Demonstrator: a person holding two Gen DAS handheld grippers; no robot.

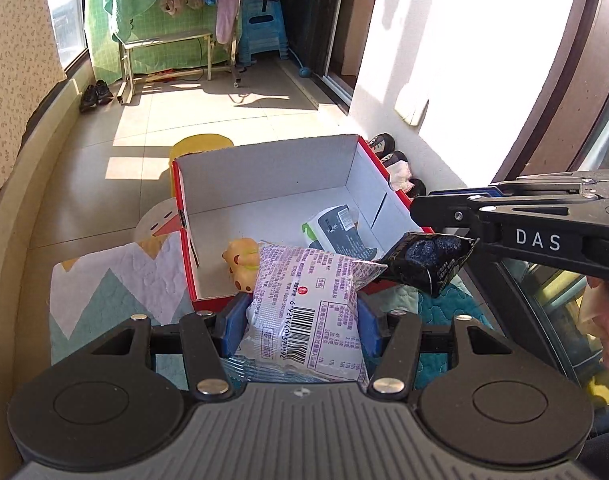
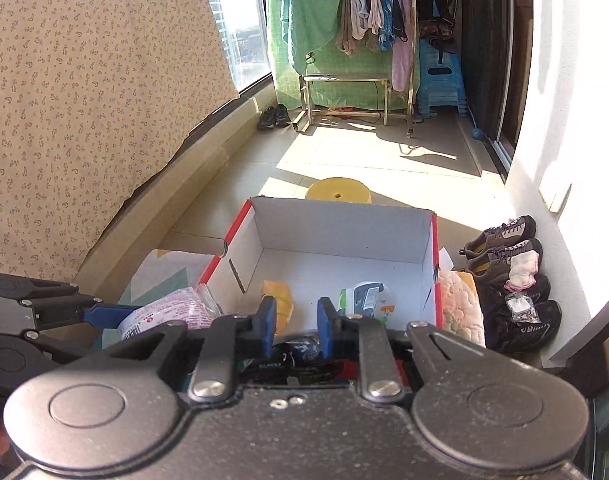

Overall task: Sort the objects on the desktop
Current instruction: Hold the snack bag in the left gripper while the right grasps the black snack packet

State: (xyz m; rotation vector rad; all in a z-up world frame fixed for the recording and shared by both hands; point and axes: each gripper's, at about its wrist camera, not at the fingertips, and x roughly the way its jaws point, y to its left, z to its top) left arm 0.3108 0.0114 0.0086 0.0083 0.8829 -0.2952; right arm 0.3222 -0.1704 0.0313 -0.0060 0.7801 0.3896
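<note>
purple-white snack bag (image 1: 304,312) sits clamped between the blue pads of the left gripper (image 1: 300,320), its top end poking over the near red wall of the box (image 1: 264,180), barcode side facing the camera. right gripper (image 2: 292,322) is closed on a small black packet (image 1: 428,260); in the left view it hangs off the tips, tilted, just over the box's near-right corner and touching or nearly touching the snack bag's corner, cannot tell which. box is red outside, white inside, standing on a zigzag quilted mat (image 1: 104,280). already inside: a yellow plush toy (image 1: 242,264) near the front wall and a white-green wipes pack (image 1: 336,228) toward the right, roughly half the floor of the box is bare. so my read: two items stowed, two more in the tongs at the rim, not yet released; drop-off looks like the step in hand. what's left beyond that is unclear, since the mat nearest the cameras is blocked by both gripper bodies, so any objects there are hidden. black packet's label is too dark to read, and in the right wrist view it's mostly buried under the jaws. beyond the box: yellow stool (image 2: 338,190), shoes (image 2: 504,248) along the right wall, clothes rack (image 2: 376,12) at the far end.
</note>
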